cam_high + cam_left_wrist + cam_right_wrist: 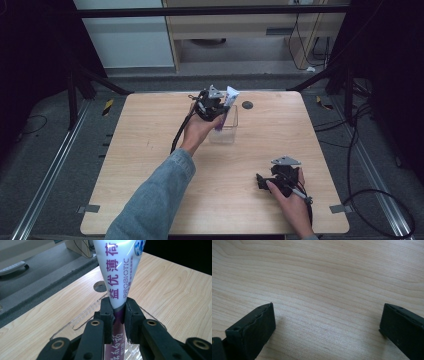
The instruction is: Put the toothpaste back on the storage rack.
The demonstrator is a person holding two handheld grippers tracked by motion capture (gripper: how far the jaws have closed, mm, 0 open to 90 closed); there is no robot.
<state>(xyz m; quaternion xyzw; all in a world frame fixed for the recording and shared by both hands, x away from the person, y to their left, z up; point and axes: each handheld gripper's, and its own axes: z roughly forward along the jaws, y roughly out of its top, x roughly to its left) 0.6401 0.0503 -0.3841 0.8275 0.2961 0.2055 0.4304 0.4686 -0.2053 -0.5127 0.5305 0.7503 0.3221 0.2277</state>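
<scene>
White-and-purple tube: a toothpaste tube, white at its broad crimped end and purple lower down, printed with "PROBIOTIC" and Chinese characters; it stands nearly upright, crimped end up, at upper centre of the high view.
Tube's place: its lower purple part sits inside the clear box, its white upper part rises above the rim.
Clear box: a see-through plastic container standing on the bench just right of the left hand; in the left gripper view its rim shows below and around the tube, and the tube is all I can make out in it.
Left claw: its two black jaws are pressed against the tube from both sides, where white turns to purple, gripping it firmly; in the high view it sits over the box.
Left arm: a denim sleeve runs up from the bottom edge toward centre.
Right claw: jaws stand wide apart with nothing between them, bare wood beneath; in the high view it is at lower right, well apart from the box.
Bench: light wood top with rounded corners.
Round hole: a dark grommet in the bench, just right of the tube's top.
</scene>
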